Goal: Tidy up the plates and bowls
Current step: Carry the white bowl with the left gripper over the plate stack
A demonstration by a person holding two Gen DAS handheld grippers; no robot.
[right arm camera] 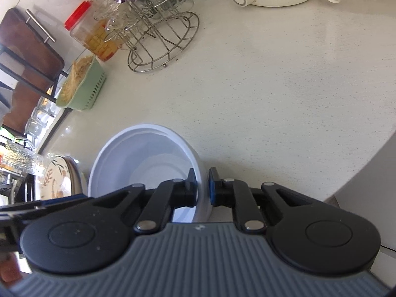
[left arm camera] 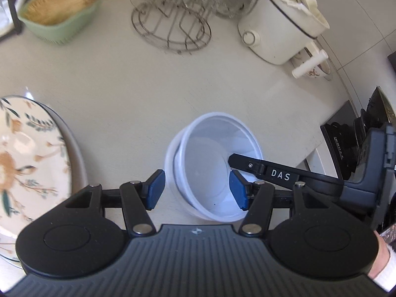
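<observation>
A white plastic bowl (left arm camera: 210, 163) (right arm camera: 146, 158) stands on the pale counter (left arm camera: 148, 94); a second one seems to be nested inside it. My right gripper (right arm camera: 202, 185) is shut on the bowl's right wall, one pad inside and one outside. In the left wrist view one of its fingers (left arm camera: 250, 165) reaches into the bowl from the right. My left gripper (left arm camera: 198, 189) hangs open over the bowl's near side. Its left pad is just outside the wall and its right pad is over the inside. A floral plate (left arm camera: 24, 160) (right arm camera: 57, 180) lies to the left of the bowl.
At the back stand a wire rack with glasses (left arm camera: 173, 29) (right arm camera: 160, 37), a green basket (left arm camera: 61, 17), a white electric pot (left arm camera: 277, 32) and a red-lidded jar (right arm camera: 94, 37). The counter's edge (right arm camera: 358, 173) runs close on the right, with black stove parts (left arm camera: 358, 136) beyond it.
</observation>
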